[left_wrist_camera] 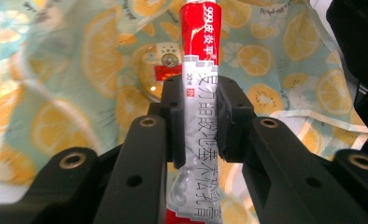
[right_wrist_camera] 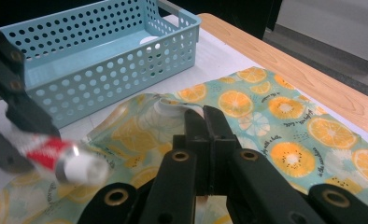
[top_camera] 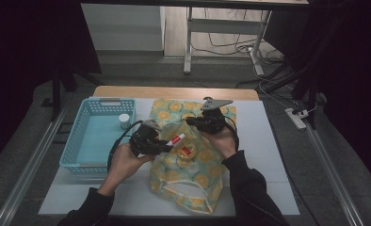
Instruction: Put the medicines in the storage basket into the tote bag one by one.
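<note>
While the left gripper [left_wrist_camera: 198, 121] pinches a red and white tube [left_wrist_camera: 198, 93] between its fingers [left_wrist_camera: 173, 126] and holds it above the orange-print cloth bag [top_camera: 193, 174], a small round tin [top_camera: 186, 151] lies on the bag just beyond the tube's capped end. Farther along the bag, the right gripper [right_wrist_camera: 203, 126] has its fingers pressed together on a fold of the bag's fabric. To the left of the bag on the white surface [top_camera: 268, 155] stands a light blue perforated basket [top_camera: 70, 150] with a small white jar [top_camera: 124, 120] in its far corner, well apart from both grippers.
</note>
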A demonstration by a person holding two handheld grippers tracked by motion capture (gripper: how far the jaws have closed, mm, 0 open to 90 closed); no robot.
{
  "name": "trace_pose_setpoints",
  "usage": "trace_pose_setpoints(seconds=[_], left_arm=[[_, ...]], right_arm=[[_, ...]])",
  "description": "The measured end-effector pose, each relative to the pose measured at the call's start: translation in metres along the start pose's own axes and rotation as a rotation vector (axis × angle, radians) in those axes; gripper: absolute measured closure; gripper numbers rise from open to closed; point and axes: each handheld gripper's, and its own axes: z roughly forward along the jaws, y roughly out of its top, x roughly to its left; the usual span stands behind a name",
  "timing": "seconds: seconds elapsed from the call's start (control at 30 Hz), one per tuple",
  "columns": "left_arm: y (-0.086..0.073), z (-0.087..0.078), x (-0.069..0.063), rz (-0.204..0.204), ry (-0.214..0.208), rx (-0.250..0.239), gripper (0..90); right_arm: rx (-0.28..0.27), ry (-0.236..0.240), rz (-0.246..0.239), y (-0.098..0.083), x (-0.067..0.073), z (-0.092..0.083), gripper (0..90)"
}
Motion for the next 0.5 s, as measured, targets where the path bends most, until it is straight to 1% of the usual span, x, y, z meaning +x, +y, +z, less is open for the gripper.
trace_pose_setpoints(seconds=[0.1,0.27,0.37,0.5], left_arm=[[0.004,0.01,-0.004,0.011,0.005,0.01,75.6],[0.009,0.024,-0.007,0.027,0.019,0.031,75.6],[0.01,0.03,-0.005,0.021,0.016,0.031,75.5],[0.012,0.037,-0.002,0.008,0.022,0.033,75.5]], right_arm=[[0.001,0.001,-0.002,0.0,0.0,0.0,90.0],[0.0,0.001,-0.001,0.0,0.0,0.0,90.0],[0.0,0.001,-0.002,0.0,0.0,0.0,90.0],[0.001,-0.001,0.0,0.0,0.001,0.001,90.0]])
